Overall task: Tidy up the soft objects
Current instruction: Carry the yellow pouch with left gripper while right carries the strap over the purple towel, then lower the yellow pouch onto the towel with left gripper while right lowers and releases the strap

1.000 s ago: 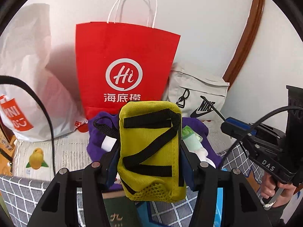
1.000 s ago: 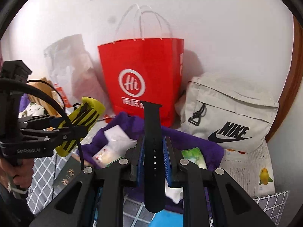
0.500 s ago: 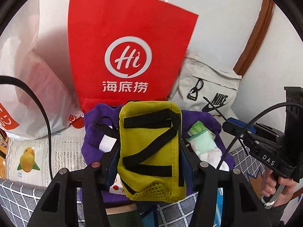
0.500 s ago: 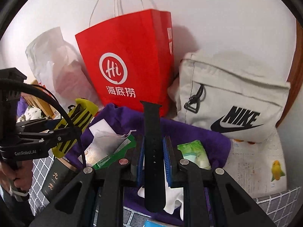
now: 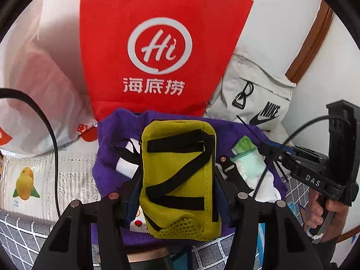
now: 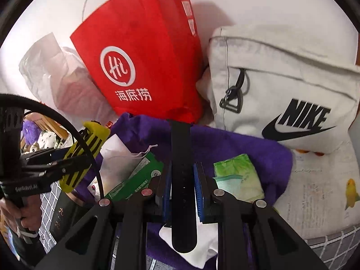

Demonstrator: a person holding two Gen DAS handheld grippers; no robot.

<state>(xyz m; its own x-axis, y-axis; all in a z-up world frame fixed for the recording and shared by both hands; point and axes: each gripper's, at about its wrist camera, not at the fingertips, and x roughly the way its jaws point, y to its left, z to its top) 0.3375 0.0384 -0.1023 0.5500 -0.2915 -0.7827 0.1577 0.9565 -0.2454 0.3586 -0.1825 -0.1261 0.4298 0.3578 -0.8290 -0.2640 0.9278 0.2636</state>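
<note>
My left gripper point(image 5: 177, 180) is shut on a yellow-green pouch point(image 5: 177, 175) with black straps, held above a purple cloth point(image 5: 112, 139). The pouch also shows at the left of the right wrist view point(image 6: 83, 155). My right gripper point(image 6: 182, 173) is shut on a black strap point(image 6: 181, 168) that stands upright between its blue pads, over the same purple cloth point(image 6: 258, 146). The right gripper shows at the right of the left wrist view point(image 5: 292, 159). On the cloth lie a green tissue pack point(image 6: 238, 177), a green packet point(image 6: 135, 180) and white paper point(image 6: 114, 155).
A red paper bag point(image 5: 157, 49) stands against the wall behind the cloth. A grey Nike bag point(image 6: 288, 94) leans to its right, a white plastic bag point(image 5: 33, 85) to its left. A dark box point(image 6: 60, 216) lies on the checked cover.
Both grippers have moved forward and down toward the purple cloth and the red bag, which now fill more of each view. Each still holds its item.
</note>
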